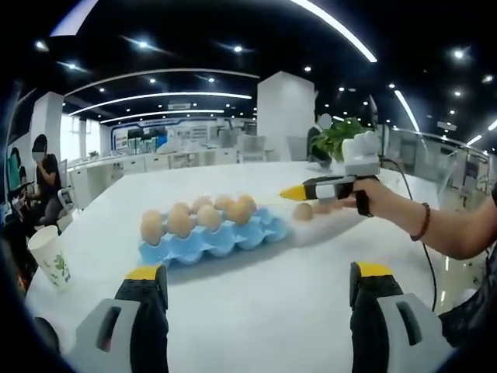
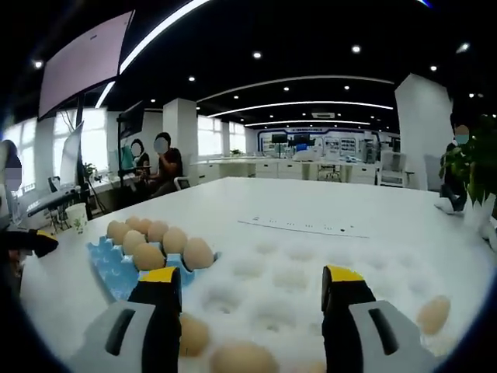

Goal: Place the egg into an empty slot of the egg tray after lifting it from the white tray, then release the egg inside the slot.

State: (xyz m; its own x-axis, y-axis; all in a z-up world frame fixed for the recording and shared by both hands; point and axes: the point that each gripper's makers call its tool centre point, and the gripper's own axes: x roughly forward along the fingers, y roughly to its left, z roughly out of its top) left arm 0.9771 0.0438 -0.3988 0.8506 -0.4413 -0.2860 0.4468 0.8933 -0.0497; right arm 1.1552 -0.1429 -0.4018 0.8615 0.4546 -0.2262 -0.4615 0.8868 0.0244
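Note:
A blue egg tray point(image 1: 225, 242) holding several eggs point(image 1: 180, 224) lies mid-table, with bare slots along its near side. My left gripper point(image 1: 258, 272) hovers open in front of it, nothing between its fingers. Beyond the tray's right end a hand holds my right gripper point(image 1: 295, 193) just above a loose egg point(image 1: 303, 211). In the right gripper view, my right gripper point(image 2: 250, 276) stands open over the dimpled white tray point(image 2: 291, 276). Eggs point(image 2: 194, 334) lie on that tray near its left jaw, one egg point(image 2: 241, 359) low between the jaws, another egg point(image 2: 433, 315) at the right. The blue egg tray point(image 2: 109, 268) is to the left.
A paper cup point(image 1: 50, 260) stands near the table's left edge. A green plant point(image 1: 338, 136) is at the far side. People sit at desks on the left point(image 2: 159, 167). The left gripper's tip point(image 2: 35, 242) pokes in from the left of the right gripper view.

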